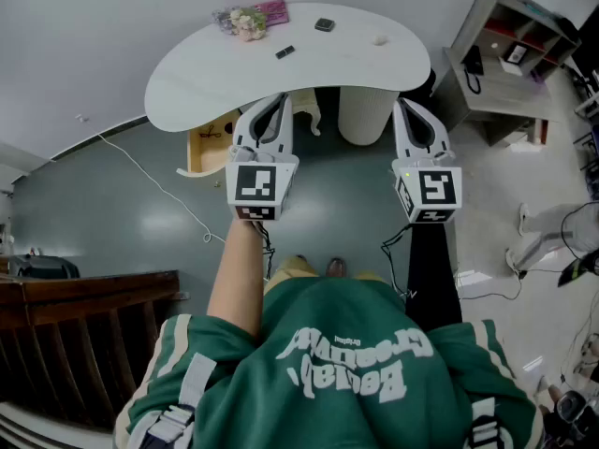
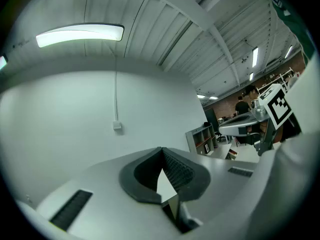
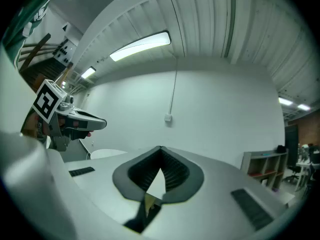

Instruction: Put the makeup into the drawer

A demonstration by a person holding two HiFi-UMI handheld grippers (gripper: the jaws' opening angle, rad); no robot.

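You hold the left hand-held gripper and the right hand-held gripper level and side by side just short of the white table, each with its jaws drawn together tip to tip and nothing between them. The makeup lies untouched on the far part of the table: a pink-and-cream bundle at the back left, with two small dark pieces near it. The wooden drawer stands open under the table's left end, beside your left hand-held gripper.
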